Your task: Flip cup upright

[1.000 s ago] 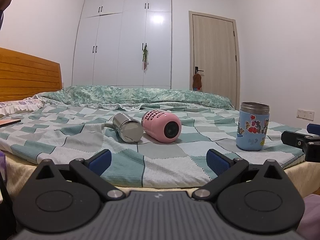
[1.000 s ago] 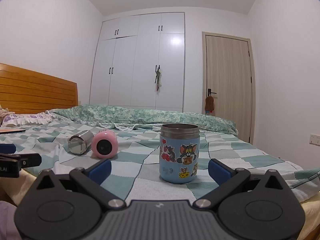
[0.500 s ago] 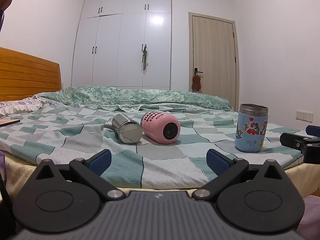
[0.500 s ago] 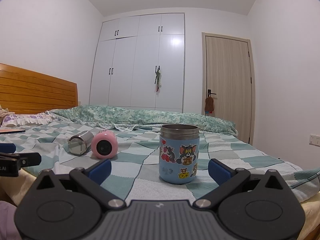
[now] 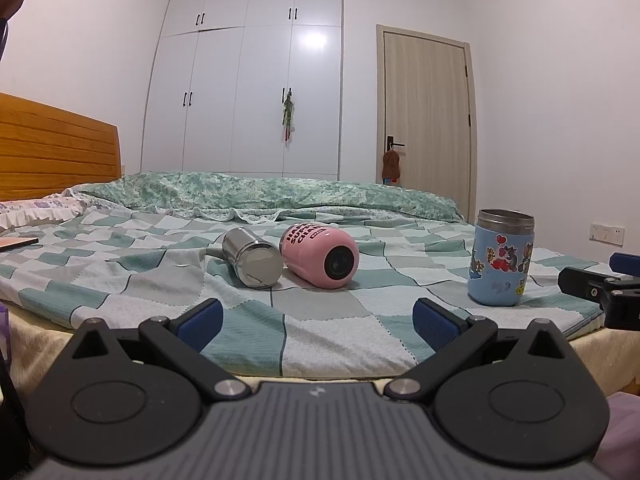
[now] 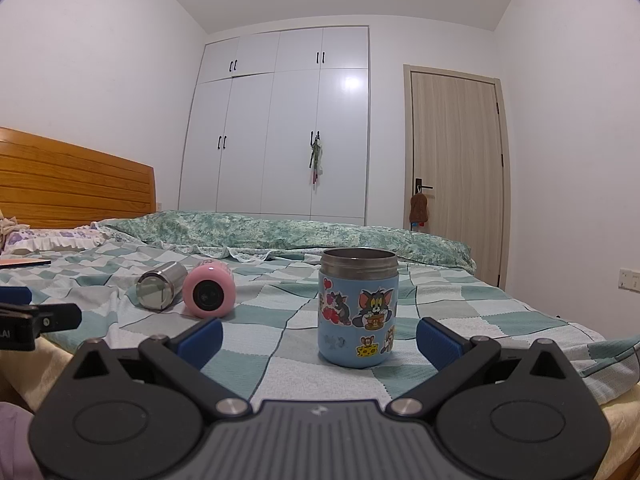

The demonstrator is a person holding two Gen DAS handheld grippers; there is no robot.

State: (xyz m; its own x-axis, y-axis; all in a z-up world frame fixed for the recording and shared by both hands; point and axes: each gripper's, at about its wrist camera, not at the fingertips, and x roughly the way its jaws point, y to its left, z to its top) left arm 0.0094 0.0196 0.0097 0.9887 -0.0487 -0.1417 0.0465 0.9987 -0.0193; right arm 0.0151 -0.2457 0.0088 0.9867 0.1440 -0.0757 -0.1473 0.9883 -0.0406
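Note:
A pink cup [image 5: 320, 255] lies on its side on the checked bedspread, its base toward me; it also shows in the right wrist view [image 6: 209, 295]. A steel cup [image 5: 252, 257] lies on its side touching it on the left, seen too in the right wrist view [image 6: 158, 286]. A blue cartoon-sticker cup [image 6: 357, 306] stands upright, mouth up, also in the left wrist view [image 5: 502, 263]. My left gripper [image 5: 318, 318] is open and empty, short of the lying cups. My right gripper [image 6: 319, 338] is open and empty, just in front of the blue cup.
The bed [image 5: 120, 280] has a wooden headboard [image 5: 56, 156] at left, a rolled green quilt [image 6: 280, 232] at the back and a pillow [image 6: 52, 238]. A flat pink item [image 5: 16, 243] lies at far left. Wardrobe and door stand behind.
Both views shifted only slightly; the left gripper has drifted a little. The cups have not moved and both grippers stay open.

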